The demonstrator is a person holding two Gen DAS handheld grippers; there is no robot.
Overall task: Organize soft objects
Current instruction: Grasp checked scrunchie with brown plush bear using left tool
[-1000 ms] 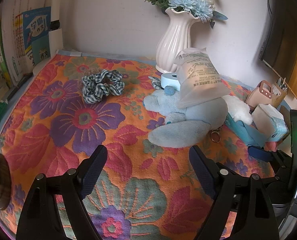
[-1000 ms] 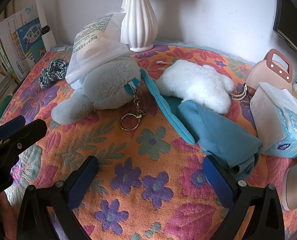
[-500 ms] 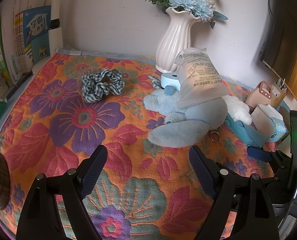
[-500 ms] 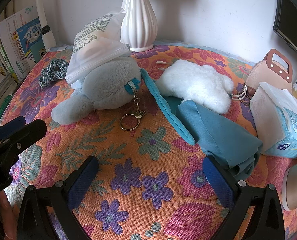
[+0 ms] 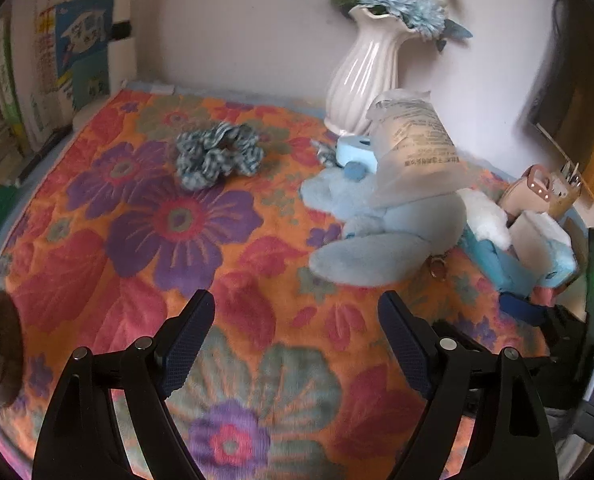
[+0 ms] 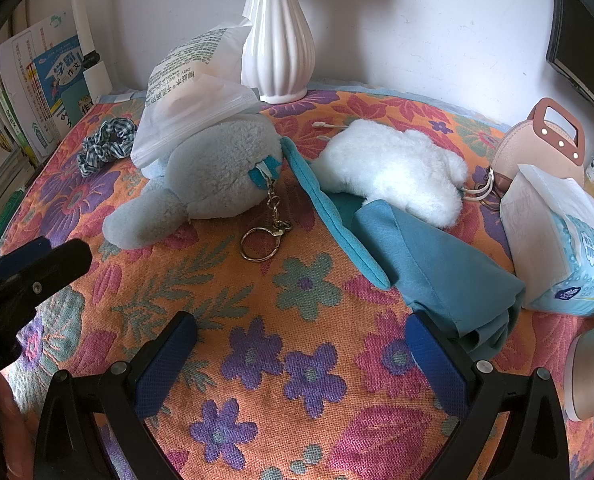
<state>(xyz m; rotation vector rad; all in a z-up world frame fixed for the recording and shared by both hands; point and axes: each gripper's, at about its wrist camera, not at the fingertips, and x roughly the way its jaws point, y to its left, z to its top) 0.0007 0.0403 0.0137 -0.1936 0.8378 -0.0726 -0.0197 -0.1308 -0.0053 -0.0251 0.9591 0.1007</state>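
Through my left wrist camera, my left claw (image 5: 295, 338) stands wide open with nothing between its pads, hovering over the flowered cloth (image 5: 137, 264) that covers the counter. The pale blue plush toy (image 5: 381, 240) lies ahead and to the right of this claw, well apart from it, its long axis running roughly from near-left to far-right. A translucent printed pouch (image 5: 415, 152) leans on top of it. The blue checked scrunchie (image 5: 217, 156) rests flat further back on the left, clear of everything. This view is slightly blurred, so I cannot read the small blue item (image 5: 355, 150) by the white vase (image 5: 365, 84) with certainty.

Through my right wrist camera, my right claw (image 6: 301, 364) is likewise spread wide and empty. The blue plush lies ahead to the left, its keyring (image 6: 259, 244) trailing toward me on a short chain. The white fluffy plush (image 6: 393, 168) lies ahead to the right, long axis left to right, partly on the folded teal cloth (image 6: 429, 256), whose near corner comes just beside my right pad. A tissue pack (image 6: 565, 248) sits at far right.
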